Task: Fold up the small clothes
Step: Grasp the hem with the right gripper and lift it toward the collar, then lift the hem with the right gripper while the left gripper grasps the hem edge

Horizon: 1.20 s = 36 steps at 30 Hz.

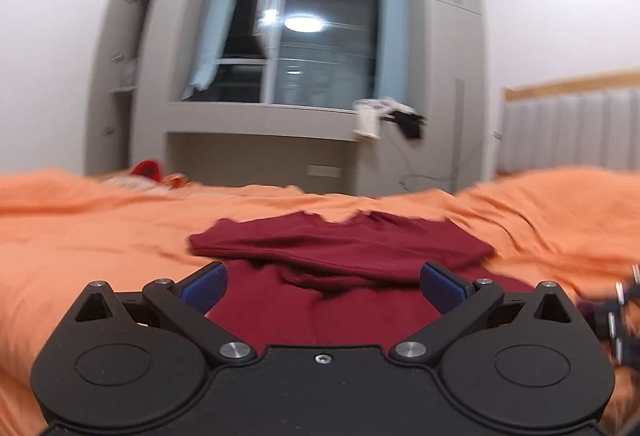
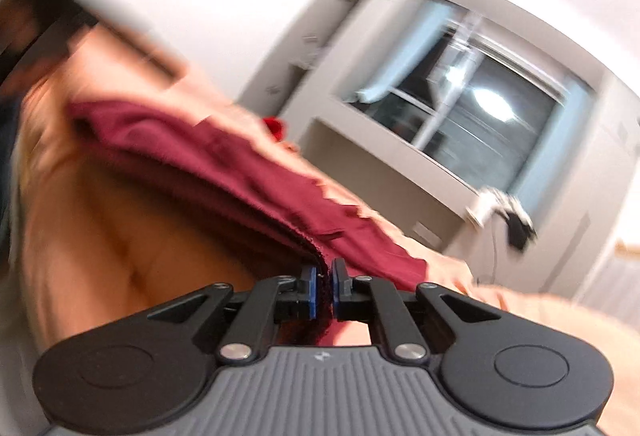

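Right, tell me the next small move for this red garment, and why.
Probably carry the pinched edge across with the right gripper and lay it down. It is shut on the dark red garment, which lies half folded on the orange bedsheet, while the left gripper is open above it, holding nothing.

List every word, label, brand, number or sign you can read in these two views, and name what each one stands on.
No readable text in either view.
A small pale emblem on the right gripper grey housing is a mark, not letters.
The wall plate under the window is blank or too blurred to read.
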Tool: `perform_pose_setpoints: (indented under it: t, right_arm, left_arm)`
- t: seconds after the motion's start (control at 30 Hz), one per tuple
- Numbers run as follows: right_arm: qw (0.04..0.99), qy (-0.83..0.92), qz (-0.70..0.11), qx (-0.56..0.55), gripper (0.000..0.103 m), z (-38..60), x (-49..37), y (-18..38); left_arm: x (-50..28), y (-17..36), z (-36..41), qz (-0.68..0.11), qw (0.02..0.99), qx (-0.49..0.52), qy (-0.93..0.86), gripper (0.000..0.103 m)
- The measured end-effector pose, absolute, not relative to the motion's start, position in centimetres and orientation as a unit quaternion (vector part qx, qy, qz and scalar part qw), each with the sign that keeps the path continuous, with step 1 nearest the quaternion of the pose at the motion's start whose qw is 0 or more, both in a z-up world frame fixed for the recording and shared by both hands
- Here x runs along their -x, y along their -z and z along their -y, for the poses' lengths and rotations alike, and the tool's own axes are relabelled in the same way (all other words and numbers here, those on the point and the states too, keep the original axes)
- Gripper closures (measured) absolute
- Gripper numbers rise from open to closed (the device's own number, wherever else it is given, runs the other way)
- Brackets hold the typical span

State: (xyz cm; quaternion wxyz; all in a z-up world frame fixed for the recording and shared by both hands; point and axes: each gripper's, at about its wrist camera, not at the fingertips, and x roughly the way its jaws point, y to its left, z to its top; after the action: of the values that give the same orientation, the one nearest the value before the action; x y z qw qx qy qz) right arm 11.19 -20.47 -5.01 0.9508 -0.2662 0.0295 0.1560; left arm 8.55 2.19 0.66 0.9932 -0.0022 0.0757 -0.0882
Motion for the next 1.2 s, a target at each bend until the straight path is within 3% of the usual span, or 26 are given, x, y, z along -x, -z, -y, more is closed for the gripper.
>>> perform_pose_setpoints:
  t: [0.17,0.4,0.87,1.0,1.1,1.2]
  right_arm:
    - [0.972,-0.141,-0.054,0.178,0.096,23.2,-12.1,3.5]
    - [0.974,-0.142,-0.045,0.173,0.096,24.0,-11.1,3.0]
    - [0.973,-0.144,-0.03,0.177,0.096,23.8,-10.2,2.8]
    - [0.973,-0.144,-0.022,0.178,0.096,23.9,-9.7,2.7]
    - [0.974,-0.146,-0.018,0.174,0.096,24.0,-9.4,2.6]
    - [0.975,-0.143,-0.01,0.17,0.096,24.1,-9.1,2.2]
  left_arm:
    - [-7.6,1.2,2.1,-0.08,0.98,-0.108,0.145,0.001]
    - [-7.7,4.9,8.4,-0.08,0.951,-0.266,0.14,0.001]
    - [-10.5,5.1,13.2,-0.062,0.95,-0.292,0.089,0.002]
    - [-10.8,5.4,13.8,-0.057,0.943,-0.316,0.087,0.008]
    - [-11.1,5.3,13.0,-0.064,0.943,-0.317,0.072,0.027]
    - [-10.9,4.9,11.7,-0.056,0.95,-0.307,0.031,0.034]
